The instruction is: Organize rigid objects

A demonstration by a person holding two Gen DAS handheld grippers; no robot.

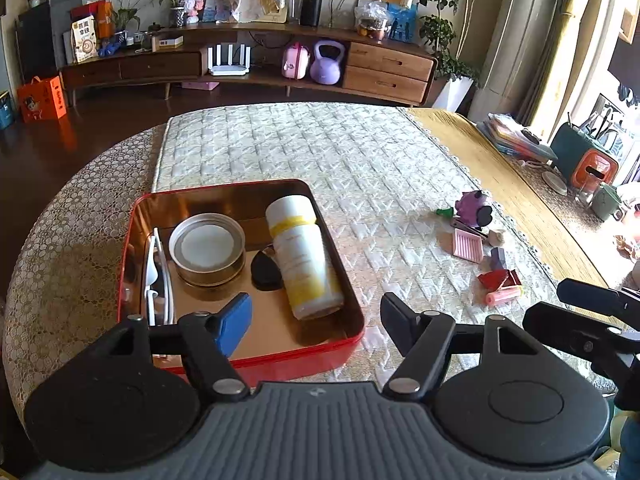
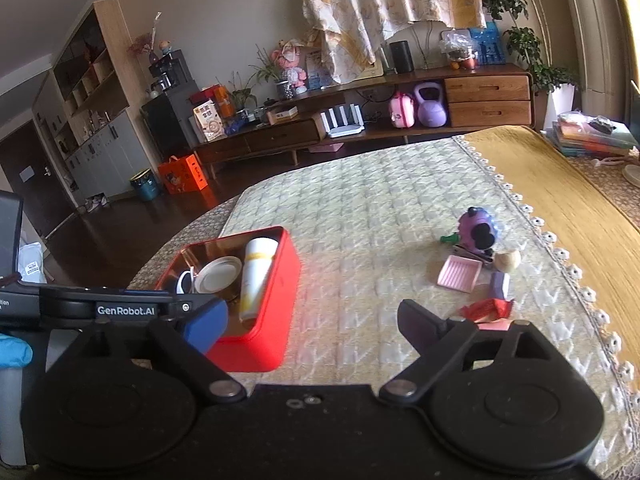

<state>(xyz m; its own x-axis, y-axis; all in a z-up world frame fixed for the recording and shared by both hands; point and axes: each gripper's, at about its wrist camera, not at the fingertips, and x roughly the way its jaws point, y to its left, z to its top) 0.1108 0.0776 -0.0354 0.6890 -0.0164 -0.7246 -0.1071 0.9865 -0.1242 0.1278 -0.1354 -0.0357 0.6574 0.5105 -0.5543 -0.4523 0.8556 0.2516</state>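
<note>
Left wrist view: left gripper (image 1: 316, 316) is spread wide with nothing in it, hanging over the near edge of the red tin (image 1: 340, 350). The tin holds a white bottle (image 1: 300, 256) on its side and a round lid (image 1: 207, 246). Right wrist view: right gripper (image 2: 312, 326) gapes empty too; the pink tray (image 2: 459, 273) and purple toy (image 2: 478, 229) sit well right of the tin

Each hand-held gripper is matte black, with two round discs joined to angled link arms by silver rivets. The left gripper (image 1: 316, 314) has a grey ribbed body; the right gripper (image 2: 312, 326) a black one. One finger pad on each is blue (image 1: 234, 322), the other black. White lettering reads "GenRobot.AI".
</note>
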